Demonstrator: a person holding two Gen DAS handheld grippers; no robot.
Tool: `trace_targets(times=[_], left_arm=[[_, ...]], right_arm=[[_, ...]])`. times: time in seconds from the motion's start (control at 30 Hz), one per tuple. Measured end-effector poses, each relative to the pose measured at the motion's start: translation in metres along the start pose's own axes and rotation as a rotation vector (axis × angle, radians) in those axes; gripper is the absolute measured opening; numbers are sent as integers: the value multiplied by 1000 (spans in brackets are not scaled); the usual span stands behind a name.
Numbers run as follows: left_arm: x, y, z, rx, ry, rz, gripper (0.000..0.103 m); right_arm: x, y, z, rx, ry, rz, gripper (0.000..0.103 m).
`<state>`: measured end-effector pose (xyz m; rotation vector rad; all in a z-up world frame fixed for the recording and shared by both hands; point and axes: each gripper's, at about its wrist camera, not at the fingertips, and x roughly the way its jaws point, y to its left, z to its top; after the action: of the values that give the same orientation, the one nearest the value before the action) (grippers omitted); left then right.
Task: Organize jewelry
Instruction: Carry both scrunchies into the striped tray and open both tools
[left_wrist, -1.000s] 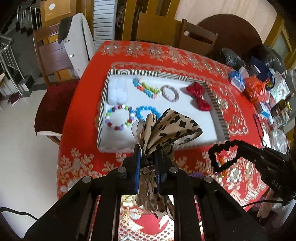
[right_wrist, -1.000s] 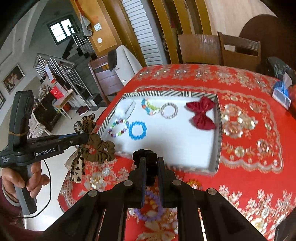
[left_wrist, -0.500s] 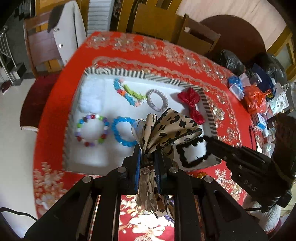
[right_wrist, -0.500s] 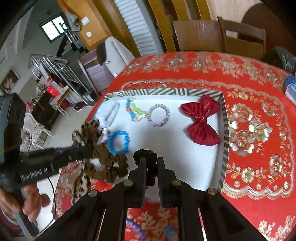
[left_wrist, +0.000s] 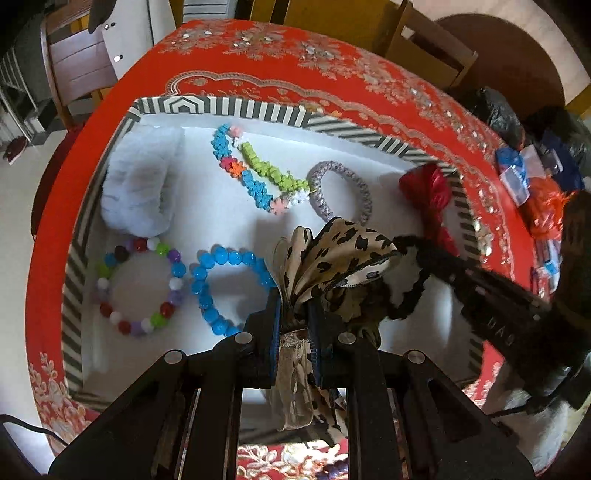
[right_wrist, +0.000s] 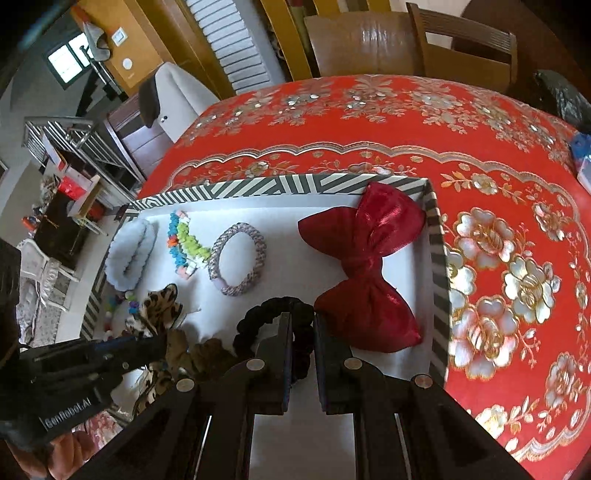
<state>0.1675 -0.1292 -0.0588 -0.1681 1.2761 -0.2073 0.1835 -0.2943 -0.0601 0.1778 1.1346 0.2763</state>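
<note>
A white tray with a striped rim (left_wrist: 236, 109) (right_wrist: 280, 186) lies on the red table. My left gripper (left_wrist: 295, 325) is shut on a leopard-print bow (left_wrist: 340, 258) and holds it over the tray's near middle; the bow also shows in the right wrist view (right_wrist: 162, 306). My right gripper (right_wrist: 302, 332) is shut on a black scrunchie (right_wrist: 258, 317), over the tray next to a red bow (right_wrist: 365, 266); in the left wrist view the scrunchie (left_wrist: 406, 302) hangs beside the leopard bow.
In the tray lie a white fluffy scrunchie (left_wrist: 140, 184), a multicoloured bead bracelet (left_wrist: 140, 288), a blue bead bracelet (left_wrist: 225, 288), a flower-bead bracelet (left_wrist: 258, 173) and a grey braided ring (left_wrist: 343, 188). Clutter lies at the table's right edge (left_wrist: 532, 177). Chairs stand behind.
Both grippers have moved forward from the table's near edge to above the tray, carrying the leopard bow and the black scrunchie. They have come closer together.
</note>
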Motion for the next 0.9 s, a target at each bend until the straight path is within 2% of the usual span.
trace_targets(times=[0.4,0.47,0.53,0.67,0.73,0.9], left_arm=[[1,-10,-2,59,-25,54,13],[1,-11,-2,64,-29,68,17],[-2,-12,-3,67,-37,76,21],[-10,-11,-6,71,-62,74,40],[-17,-11,-7,71,-73,72,44],[-33,-10,-14,78,-114,88,49]], right_arm=[[3,4,1,-16,-1,0,15],[-2,6,0,-15,-10,1,19],[-7,8,-2,-14,-22,5,29],[-23,13,-7,0,-44,13,30],[-34,15,-12,7,-63,18,30],[-60,25,-28,6,-107,11,39]])
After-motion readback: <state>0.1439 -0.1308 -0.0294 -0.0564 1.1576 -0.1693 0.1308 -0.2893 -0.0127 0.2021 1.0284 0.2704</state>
